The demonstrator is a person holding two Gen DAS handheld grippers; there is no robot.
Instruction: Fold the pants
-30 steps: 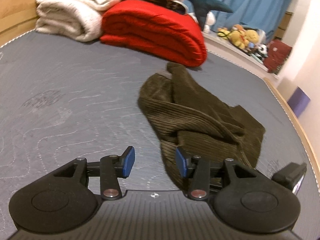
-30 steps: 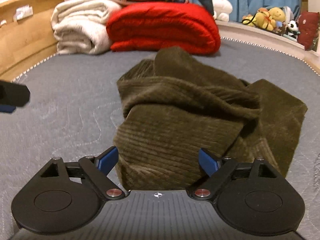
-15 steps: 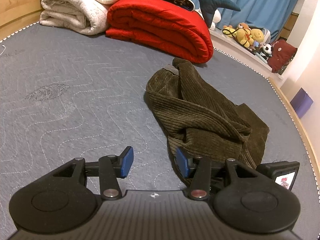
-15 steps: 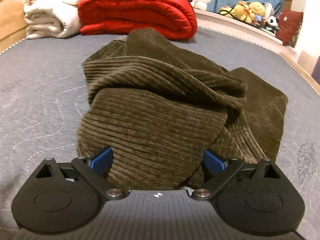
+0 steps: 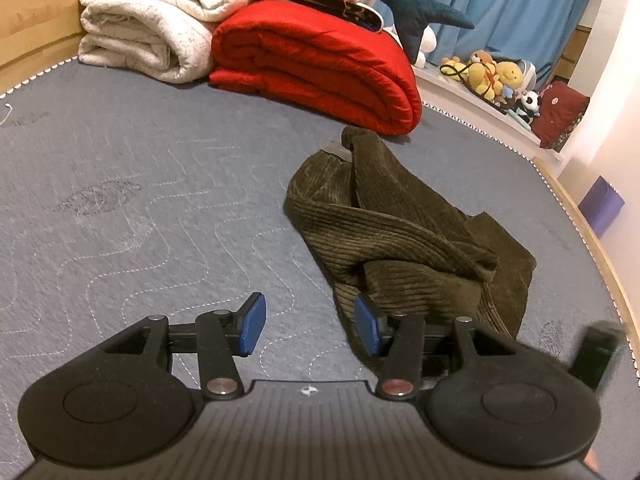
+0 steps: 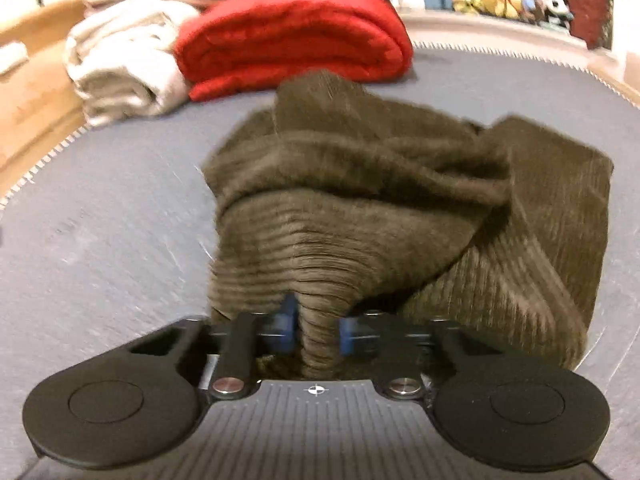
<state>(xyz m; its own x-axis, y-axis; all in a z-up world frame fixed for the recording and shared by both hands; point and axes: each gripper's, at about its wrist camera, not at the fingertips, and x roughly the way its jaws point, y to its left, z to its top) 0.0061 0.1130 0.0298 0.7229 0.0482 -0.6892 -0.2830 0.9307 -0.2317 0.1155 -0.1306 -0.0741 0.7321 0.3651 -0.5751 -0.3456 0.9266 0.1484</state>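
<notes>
Right wrist — one pants (image 6: 360,216), one red blanket (image 6: 292,36).

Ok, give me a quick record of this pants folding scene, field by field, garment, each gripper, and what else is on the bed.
garment: olive corduroy pants, crumpled in a heap on the grey quilted mattress
right gripper: jaws just closed, pinching a bunched fold at the near edge of the pants
left gripper: open, nothing between the pads, beside the heap's near left edge
behind the pants: folded red blanket, rolled cream blanket
far ledge: stuffed toys
</notes>
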